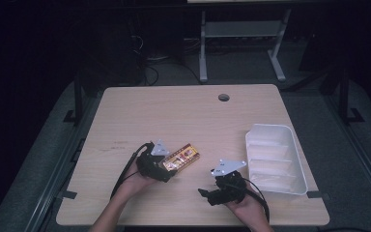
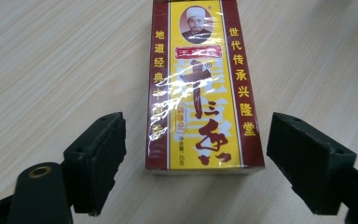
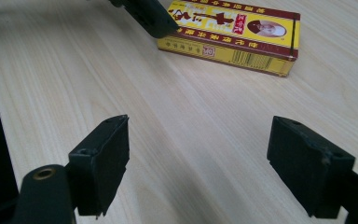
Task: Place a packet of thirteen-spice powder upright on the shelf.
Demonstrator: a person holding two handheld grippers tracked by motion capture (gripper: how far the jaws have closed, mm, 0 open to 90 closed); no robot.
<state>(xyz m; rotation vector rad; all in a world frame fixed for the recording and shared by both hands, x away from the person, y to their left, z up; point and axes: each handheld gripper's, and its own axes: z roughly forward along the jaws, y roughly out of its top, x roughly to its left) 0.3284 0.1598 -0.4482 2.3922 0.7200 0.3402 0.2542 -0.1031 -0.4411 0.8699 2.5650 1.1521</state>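
A yellow and dark red box (image 1: 182,157) with Chinese print lies flat on the wooden table (image 1: 174,116). My left gripper (image 1: 166,170) is at the box's near end, open. In the left gripper view the box (image 2: 200,88) lies between and just beyond the two black jaws, which stand on either side of it without touching; the left gripper (image 2: 193,158) holds nothing. My right gripper (image 1: 204,193) hovers low over bare wood near the front edge, open and empty. In the right gripper view (image 3: 198,161) the box (image 3: 235,32) is farther off, with the left gripper's jaw over its end.
A white plastic tray (image 1: 275,157) with ribbed compartments sits at the table's right side. A round cable hole (image 1: 223,97) is near the far edge. Beyond the table are dark floor and a grey table frame (image 1: 241,38).
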